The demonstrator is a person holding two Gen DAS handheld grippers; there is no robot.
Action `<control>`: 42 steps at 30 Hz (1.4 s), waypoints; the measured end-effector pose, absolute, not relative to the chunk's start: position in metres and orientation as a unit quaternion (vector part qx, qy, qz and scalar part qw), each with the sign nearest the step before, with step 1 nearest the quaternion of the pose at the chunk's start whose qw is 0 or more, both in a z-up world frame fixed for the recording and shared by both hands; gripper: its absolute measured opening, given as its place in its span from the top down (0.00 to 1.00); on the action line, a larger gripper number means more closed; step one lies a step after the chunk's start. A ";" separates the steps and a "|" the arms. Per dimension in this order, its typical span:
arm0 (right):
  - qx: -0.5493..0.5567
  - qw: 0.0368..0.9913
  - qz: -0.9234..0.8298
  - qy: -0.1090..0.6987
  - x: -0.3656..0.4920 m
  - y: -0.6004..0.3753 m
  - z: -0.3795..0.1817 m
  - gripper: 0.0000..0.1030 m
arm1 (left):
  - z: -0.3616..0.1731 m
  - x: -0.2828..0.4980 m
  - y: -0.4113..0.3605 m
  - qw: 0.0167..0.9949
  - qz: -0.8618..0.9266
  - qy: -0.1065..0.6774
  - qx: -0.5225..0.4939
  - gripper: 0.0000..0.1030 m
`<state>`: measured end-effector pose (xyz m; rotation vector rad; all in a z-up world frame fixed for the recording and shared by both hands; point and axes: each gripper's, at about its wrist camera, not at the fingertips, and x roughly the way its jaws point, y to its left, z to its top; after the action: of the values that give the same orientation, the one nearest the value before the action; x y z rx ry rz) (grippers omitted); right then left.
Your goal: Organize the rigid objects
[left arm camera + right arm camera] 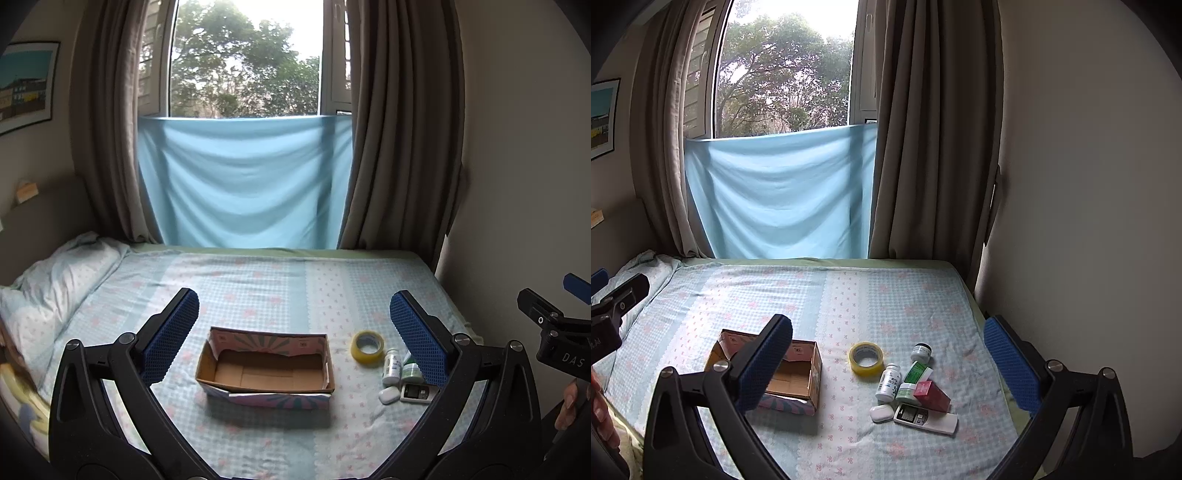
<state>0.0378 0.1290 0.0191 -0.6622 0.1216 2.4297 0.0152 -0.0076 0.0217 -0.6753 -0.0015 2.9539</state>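
Observation:
An open, empty cardboard box [266, 365] [798, 373] sits on the bed. To its right lie a yellow tape roll [366, 345] [866, 357], a white pill bottle [888, 381], a green tube [916, 372], a small dark-lidded jar [921, 351], a red box [932, 396], a white earbud case [881, 412] and a white remote [925, 418]. My left gripper [295, 332] is open above the box. My right gripper [890, 362] is open above the cluster. Both are empty.
The bed [849, 295] has a pale blue flowered sheet, with a pillow [55, 288] at the left. A wall [1071, 221] and curtains [923, 147] border the far and right sides. A blue cloth [243, 181] hangs under the window.

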 end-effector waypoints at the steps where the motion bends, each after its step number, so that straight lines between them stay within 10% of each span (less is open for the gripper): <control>1: -0.250 0.311 0.916 0.047 0.038 0.129 0.019 0.00 | 0.022 0.015 -0.007 0.057 0.973 -0.001 -0.223 0.00; 42: -0.248 0.329 0.909 0.058 0.028 0.129 0.019 0.00 | 0.014 -0.020 -0.001 0.094 0.960 0.003 -0.263 0.00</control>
<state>0.0279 0.1294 0.0190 -0.6479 0.1516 2.3792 -0.0196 -0.0014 0.0140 -0.7792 0.0080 2.8485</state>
